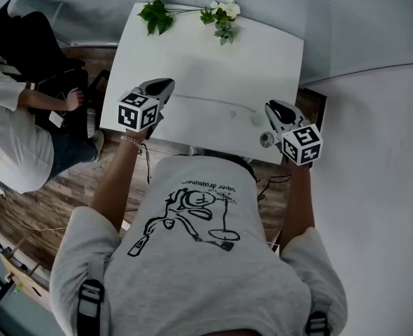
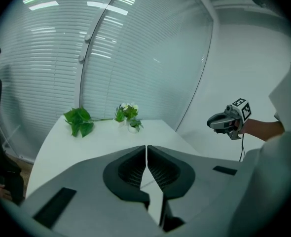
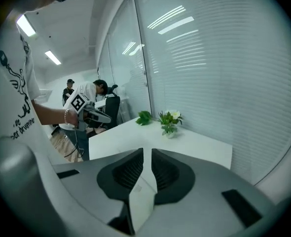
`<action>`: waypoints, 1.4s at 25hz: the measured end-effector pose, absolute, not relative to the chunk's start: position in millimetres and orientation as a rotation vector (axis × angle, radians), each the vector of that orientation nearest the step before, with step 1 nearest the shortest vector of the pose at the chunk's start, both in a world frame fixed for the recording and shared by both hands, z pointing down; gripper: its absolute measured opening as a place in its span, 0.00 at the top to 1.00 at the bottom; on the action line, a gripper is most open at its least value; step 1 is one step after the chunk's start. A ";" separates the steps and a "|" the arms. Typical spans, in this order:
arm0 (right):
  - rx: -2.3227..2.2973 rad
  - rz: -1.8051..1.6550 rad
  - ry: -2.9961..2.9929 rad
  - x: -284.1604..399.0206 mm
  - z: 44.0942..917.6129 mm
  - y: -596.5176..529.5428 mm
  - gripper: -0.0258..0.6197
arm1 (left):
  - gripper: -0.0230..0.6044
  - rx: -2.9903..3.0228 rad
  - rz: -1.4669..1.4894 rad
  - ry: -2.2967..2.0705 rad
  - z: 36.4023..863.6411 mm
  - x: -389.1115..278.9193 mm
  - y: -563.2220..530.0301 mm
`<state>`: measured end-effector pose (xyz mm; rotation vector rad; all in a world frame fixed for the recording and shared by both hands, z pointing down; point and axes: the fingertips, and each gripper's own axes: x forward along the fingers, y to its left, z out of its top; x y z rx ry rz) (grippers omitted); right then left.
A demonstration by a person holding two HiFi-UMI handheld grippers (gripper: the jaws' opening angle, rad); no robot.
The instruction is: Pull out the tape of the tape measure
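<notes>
head view alone shows both left gripper (image 1: pixel 166 85) and right gripper (image 1: pixel 274 108).

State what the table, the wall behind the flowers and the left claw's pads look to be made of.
Table: smooth white top with a soft sheen, likely laminate or painted board.
Wall: apparently glass fronting horizontal blinds; it mirrors ceiling lights.
Left claw pads: dark, finely ribbed, probably rubber or soft plastic.
</notes>
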<state>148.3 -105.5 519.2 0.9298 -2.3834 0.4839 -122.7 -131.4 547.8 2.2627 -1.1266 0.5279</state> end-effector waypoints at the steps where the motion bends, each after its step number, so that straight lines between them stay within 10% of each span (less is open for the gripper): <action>1: 0.943 0.469 -2.399 144.0 509.3 -105.9 0.87 | 0.92 2.284 0.509 -1.134 537.2 -118.4 -131.7; 35: 1.280 0.098 -2.620 76.0 301.3 -76.1 0.91 | 0.93 2.666 0.097 -1.417 300.9 -54.5 -87.4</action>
